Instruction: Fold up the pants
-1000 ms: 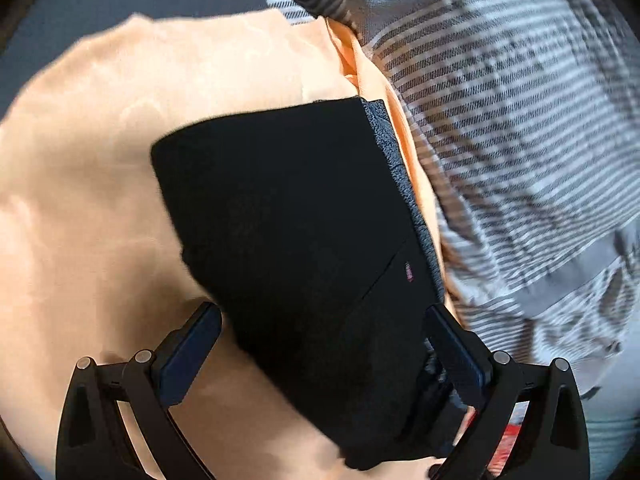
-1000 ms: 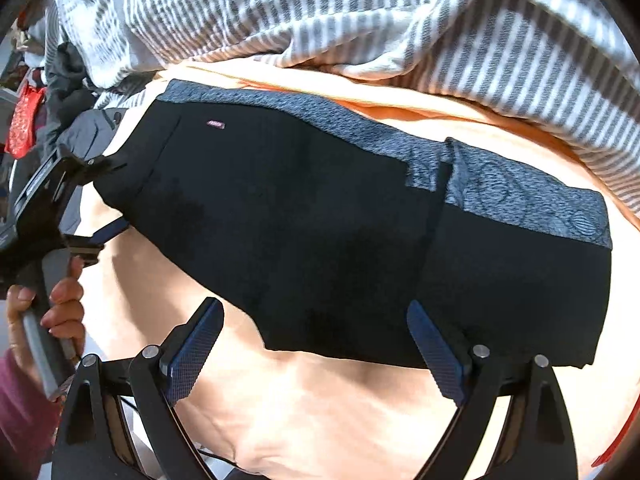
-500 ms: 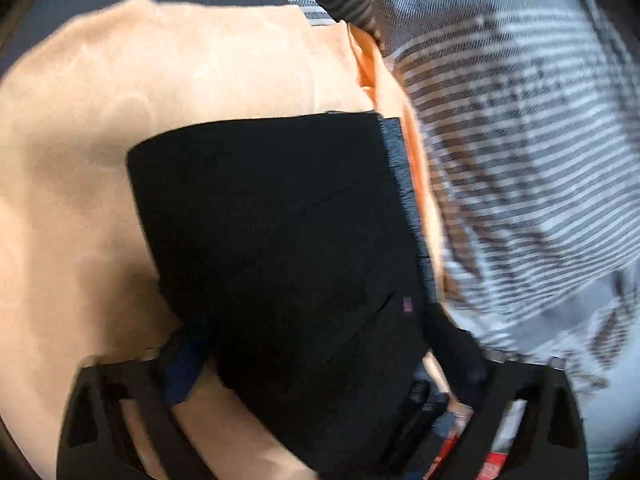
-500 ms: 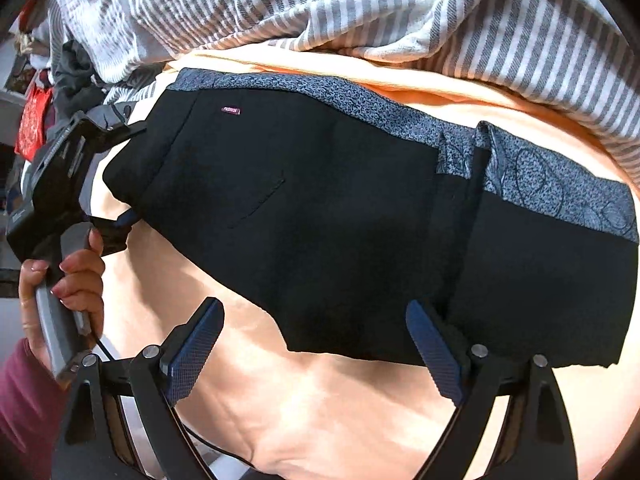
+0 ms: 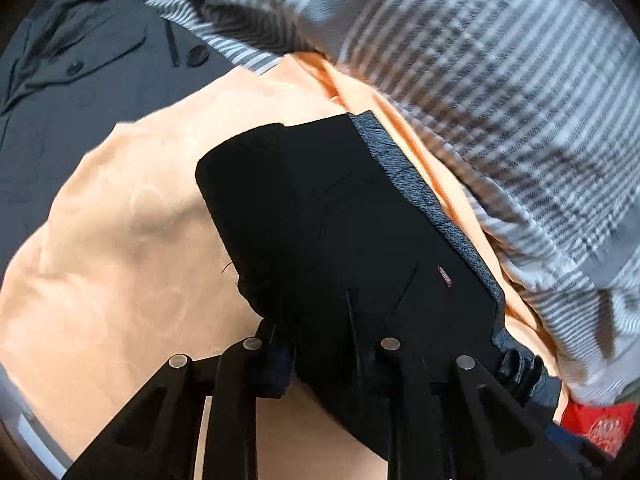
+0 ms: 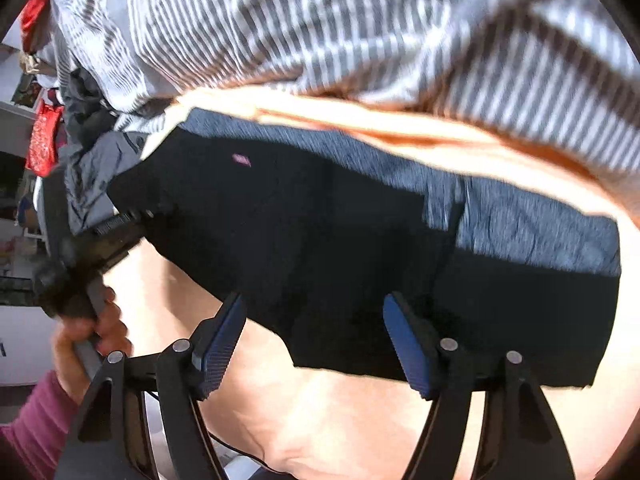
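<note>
Pants (image 5: 344,236) lie folded on a peach sheet (image 5: 120,248), one end pinched by the left gripper (image 5: 320,356).

Left gripper reaches in low from the near edge, its fingers clenched on the black fabric; the person's hand (image 6: 86,334) grips its handle. Right gripper (image 6: 314,338) hovers at the hem, fingers spread, grasping nothing. Black matte cloth carries a grey textured waistband (image 6: 500,208) and tiny pink tag (image 6: 241,159). A striped grey-white blanket (image 6: 320,20) bunches behind.

Left gripper (image 5: 320,354) with fingers nearly together, clamping cloth; right gripper (image 6: 312,340) with fingers spread; left hand (image 6: 86,340) wrapped around its handle.
</note>
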Available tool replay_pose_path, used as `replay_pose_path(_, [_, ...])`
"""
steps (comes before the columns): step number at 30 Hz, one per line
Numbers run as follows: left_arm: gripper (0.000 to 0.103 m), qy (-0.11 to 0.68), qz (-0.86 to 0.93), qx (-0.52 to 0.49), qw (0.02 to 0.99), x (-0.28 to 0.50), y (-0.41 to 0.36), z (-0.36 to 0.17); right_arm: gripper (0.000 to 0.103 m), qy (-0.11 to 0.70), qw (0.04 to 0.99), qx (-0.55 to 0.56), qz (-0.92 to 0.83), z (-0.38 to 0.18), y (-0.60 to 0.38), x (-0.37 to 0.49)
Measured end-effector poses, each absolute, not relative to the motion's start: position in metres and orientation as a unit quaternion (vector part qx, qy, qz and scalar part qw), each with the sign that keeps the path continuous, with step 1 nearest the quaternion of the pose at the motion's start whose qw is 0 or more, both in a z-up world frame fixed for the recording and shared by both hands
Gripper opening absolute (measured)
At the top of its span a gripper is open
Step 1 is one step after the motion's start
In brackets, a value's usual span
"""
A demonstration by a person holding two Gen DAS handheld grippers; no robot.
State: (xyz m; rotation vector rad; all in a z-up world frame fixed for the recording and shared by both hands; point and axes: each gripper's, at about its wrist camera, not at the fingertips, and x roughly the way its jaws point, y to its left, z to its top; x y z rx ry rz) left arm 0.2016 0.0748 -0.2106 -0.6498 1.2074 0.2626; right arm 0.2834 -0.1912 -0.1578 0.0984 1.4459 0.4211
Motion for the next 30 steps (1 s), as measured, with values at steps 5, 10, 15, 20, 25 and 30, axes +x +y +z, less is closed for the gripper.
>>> replay_pose_path(5, [0.046,0.55,0.114,-0.368,0.741,0.196,0.093,-0.232,0.075,0.639,0.74,0.038,0.205,-0.137,-0.181,0.294])
replay_pose_path(10, [0.07,0.533,0.095,-0.399,0.74,0.198,0.093,-0.238,0.075,0.648,0.732,0.043,0.207,-0.147,-0.179,0.289])
replay_pose_path(15, [0.04,0.552,0.125,-0.339,0.752,0.208,0.08,-0.233,0.075,0.658,0.724,0.056,0.201,-0.156,-0.187,0.29])
replay_pose_path(20, [0.024,0.55,0.119,-0.199,0.802,0.208,0.046,-0.201,0.075,0.65,0.73,0.06,0.203,-0.141,-0.192,0.307])
replay_pose_path(25, [0.024,0.523,0.105,-0.072,0.843,0.2,-0.002,-0.169,0.076,0.646,0.725,0.046,0.233,-0.117,-0.177,0.334])
replay_pose_path(30, [0.024,0.507,0.087,0.009,0.858,0.204,-0.043,-0.155,0.085,0.661,0.696,0.019,0.279,-0.092,-0.132,0.369])
